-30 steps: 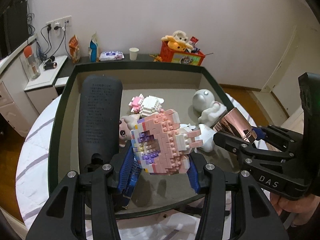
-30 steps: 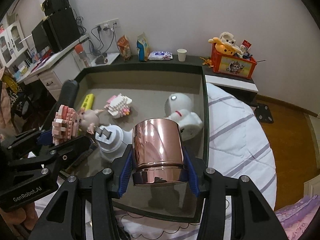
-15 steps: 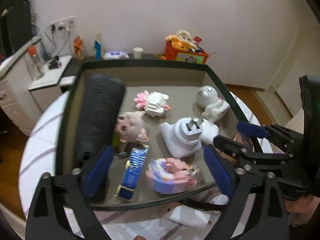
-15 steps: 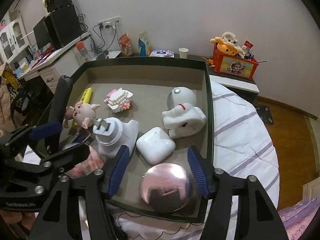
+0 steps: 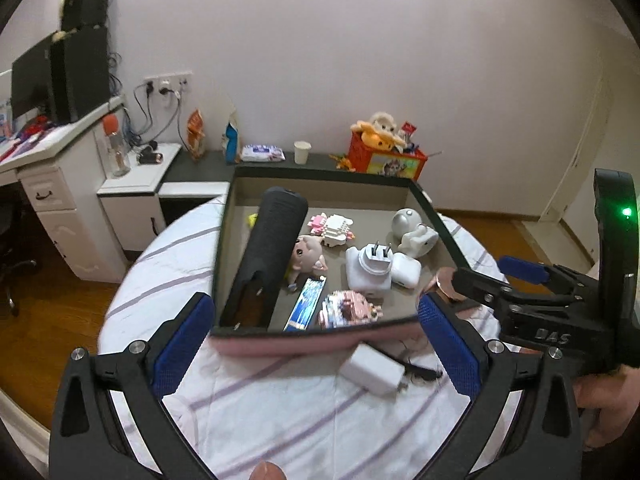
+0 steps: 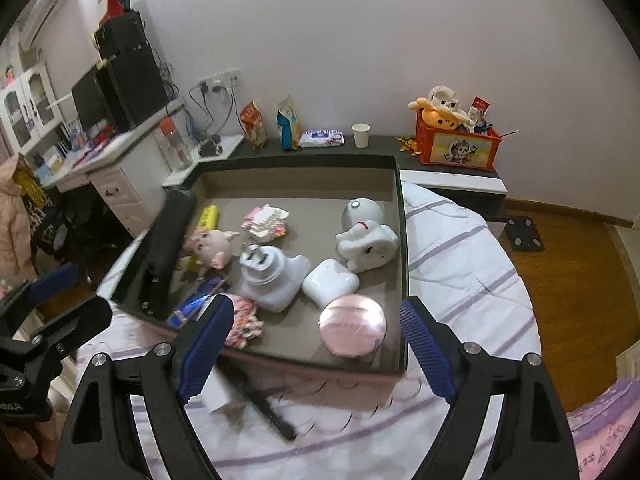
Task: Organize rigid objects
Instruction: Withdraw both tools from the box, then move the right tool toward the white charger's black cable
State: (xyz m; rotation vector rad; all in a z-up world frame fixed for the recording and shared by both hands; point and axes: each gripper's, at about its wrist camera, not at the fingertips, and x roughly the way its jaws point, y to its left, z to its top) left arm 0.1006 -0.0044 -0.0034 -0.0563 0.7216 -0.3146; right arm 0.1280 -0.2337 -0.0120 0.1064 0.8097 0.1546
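A dark-rimmed box (image 5: 434,218) (image 6: 401,240) sits on the striped bed. A pink brick figure (image 5: 352,308) (image 6: 242,322) lies near its front wall. A rose-gold cup (image 6: 353,330) (image 5: 442,282) stands in the front right corner, half hidden behind the right gripper in the left wrist view. My left gripper (image 5: 314,304) hangs open over the box's near edge, holding nothing. My right gripper (image 6: 316,304) is above and behind the cup; its jaws are opening and nothing touches its pads. Each gripper shows from the side in the other view: the right gripper (image 5: 520,284) and the left gripper (image 6: 60,300).
Also in the box: a long black cylinder (image 5: 272,252), a doll (image 5: 306,258), a white plug adapter (image 5: 368,272), an earbud case (image 5: 406,270), a white robot figure (image 5: 412,228), another brick figure (image 5: 332,228), a blue packet (image 5: 306,308). A white charger (image 5: 374,370) lies on the bed.
Both grippers opened and drew back and up from the box. The brick figure left the left jaws and the cup left the right jaws; both now rest inside the box.
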